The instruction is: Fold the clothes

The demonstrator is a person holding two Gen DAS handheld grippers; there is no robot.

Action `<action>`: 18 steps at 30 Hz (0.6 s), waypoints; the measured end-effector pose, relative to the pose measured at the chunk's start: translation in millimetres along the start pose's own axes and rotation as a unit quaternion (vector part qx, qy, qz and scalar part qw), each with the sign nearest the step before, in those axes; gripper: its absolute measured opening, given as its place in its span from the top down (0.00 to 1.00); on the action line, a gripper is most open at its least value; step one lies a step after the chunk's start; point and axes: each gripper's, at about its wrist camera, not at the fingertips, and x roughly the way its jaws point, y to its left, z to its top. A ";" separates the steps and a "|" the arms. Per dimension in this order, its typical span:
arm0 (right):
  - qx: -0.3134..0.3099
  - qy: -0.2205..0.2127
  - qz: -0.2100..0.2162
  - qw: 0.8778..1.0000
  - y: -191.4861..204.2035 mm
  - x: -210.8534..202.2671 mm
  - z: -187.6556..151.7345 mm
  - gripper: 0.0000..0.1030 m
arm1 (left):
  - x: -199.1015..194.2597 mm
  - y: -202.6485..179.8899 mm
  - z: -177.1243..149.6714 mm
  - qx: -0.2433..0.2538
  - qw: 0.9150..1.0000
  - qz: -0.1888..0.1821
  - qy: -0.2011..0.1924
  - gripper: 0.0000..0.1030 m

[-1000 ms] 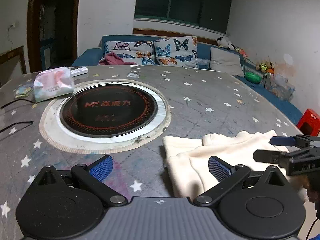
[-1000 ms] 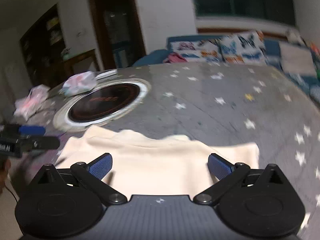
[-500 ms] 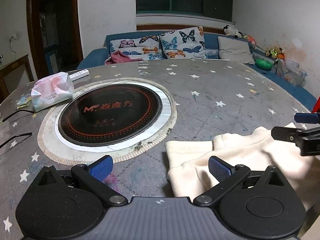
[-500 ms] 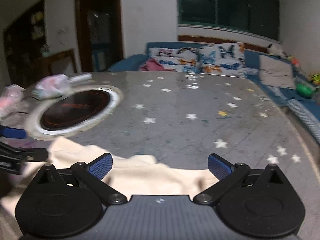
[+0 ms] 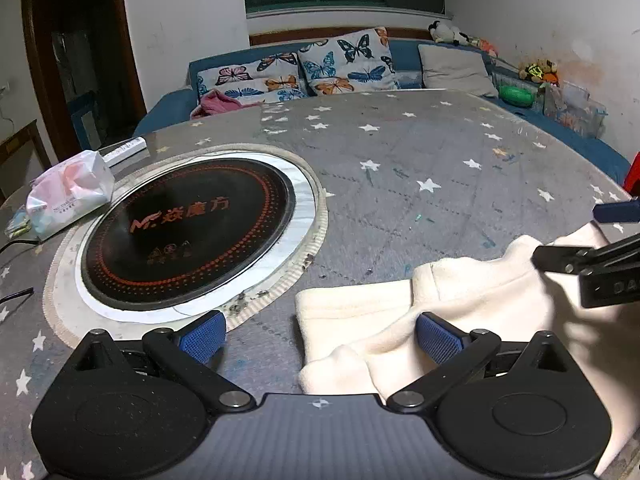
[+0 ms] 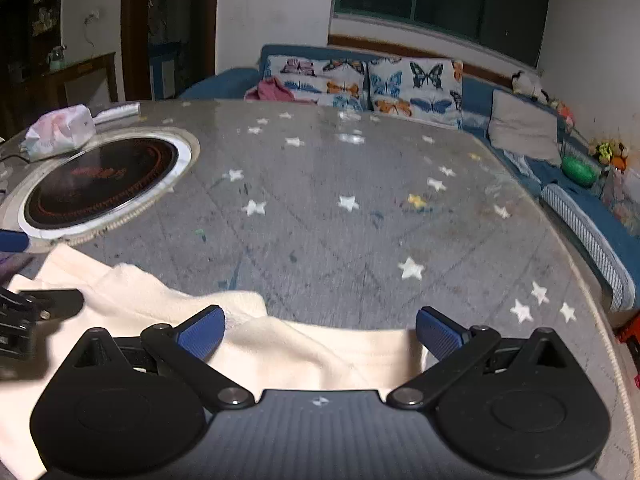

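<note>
A cream fleece garment (image 5: 472, 300) lies rumpled on the grey star-print table (image 5: 400, 184), near its front edge. My left gripper (image 5: 320, 336) is open just above the garment's left end; its right pad (image 5: 438, 338) hangs over the cloth, its left pad (image 5: 204, 336) over bare table. In the right wrist view the garment (image 6: 304, 344) fills the space below my open right gripper (image 6: 320, 332). Each gripper shows in the other's view: the right gripper (image 5: 588, 236) at the right edge, the left gripper (image 6: 32, 272) at the left edge, both over the cloth. Neither holds anything.
A round black induction hob (image 5: 188, 228) is set into the table's left side. A tissue pack (image 5: 68, 192), a remote (image 5: 124, 148) and a cable (image 5: 16, 240) lie beyond it. A blue sofa with butterfly cushions (image 5: 344, 64) runs behind. The table's curved edge (image 6: 592, 300) is close on the right.
Both grippers stayed open. The right wrist view swung to the right, away from the hob, and the garment now sits lower in it. The left gripper came closer over the garment's left end.
</note>
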 end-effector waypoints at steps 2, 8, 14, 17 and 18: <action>-0.009 -0.014 0.002 1.000 1.0 -6.8 2.2 0.00 | 0.3 2.0 0.0 -0.004 1.000 -0.004 0.002 0.00; -0.060 -0.044 0.051 0.996 16.1 -39.3 3.1 0.02 | -15.4 18.3 0.4 -0.025 1.000 -0.015 -0.011 0.00; -0.139 -0.042 0.131 0.981 52.1 -65.9 -7.2 0.08 | -41.5 54.7 -1.1 -0.069 0.997 -0.004 -0.035 0.00; -0.182 -0.038 0.170 0.968 76.4 -77.1 -14.4 0.12 | -50.3 68.0 -5.5 -0.086 0.996 0.005 -0.037 0.00; -0.204 -0.038 0.188 0.960 87.8 -82.0 -17.7 0.13 | -52.7 71.2 -7.8 -0.091 0.995 0.007 -0.036 0.00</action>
